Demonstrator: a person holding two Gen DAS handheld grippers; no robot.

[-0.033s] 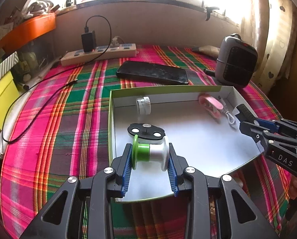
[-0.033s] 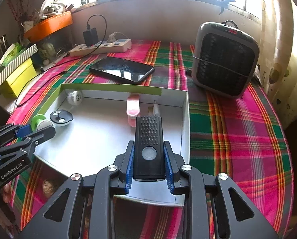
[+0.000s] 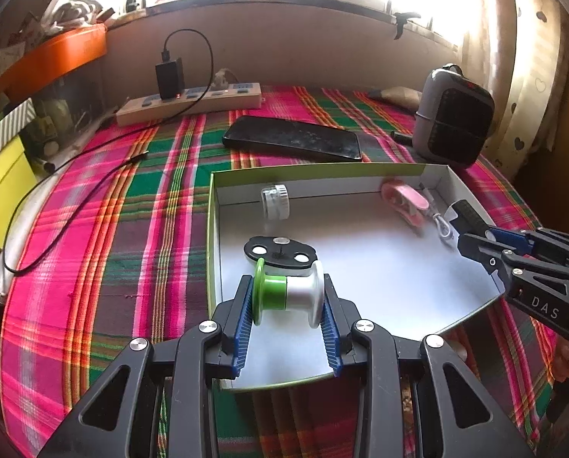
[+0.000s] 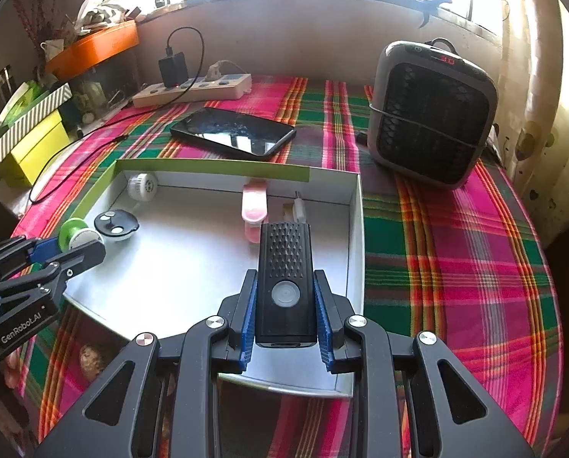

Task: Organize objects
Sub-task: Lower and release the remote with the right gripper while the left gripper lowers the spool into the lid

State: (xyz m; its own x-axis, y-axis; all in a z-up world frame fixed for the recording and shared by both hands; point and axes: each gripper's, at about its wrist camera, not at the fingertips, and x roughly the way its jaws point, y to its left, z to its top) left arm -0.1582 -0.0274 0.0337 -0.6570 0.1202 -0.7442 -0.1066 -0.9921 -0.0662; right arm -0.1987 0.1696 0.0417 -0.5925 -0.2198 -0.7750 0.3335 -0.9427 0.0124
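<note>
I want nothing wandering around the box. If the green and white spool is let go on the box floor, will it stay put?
Probably not on its side: the spool has round flanges and would likely roll. It looks like light plastic, so a nudge may shift it. Stood on a flange in the box, it should sit steadier.

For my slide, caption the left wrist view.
Left gripper holds a green-and-white spool over the open box.

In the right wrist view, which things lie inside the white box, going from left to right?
Green and white spool in the left gripper → black oval piece → small white round cap → pink clip → black ribbed device in the right gripper.
</note>
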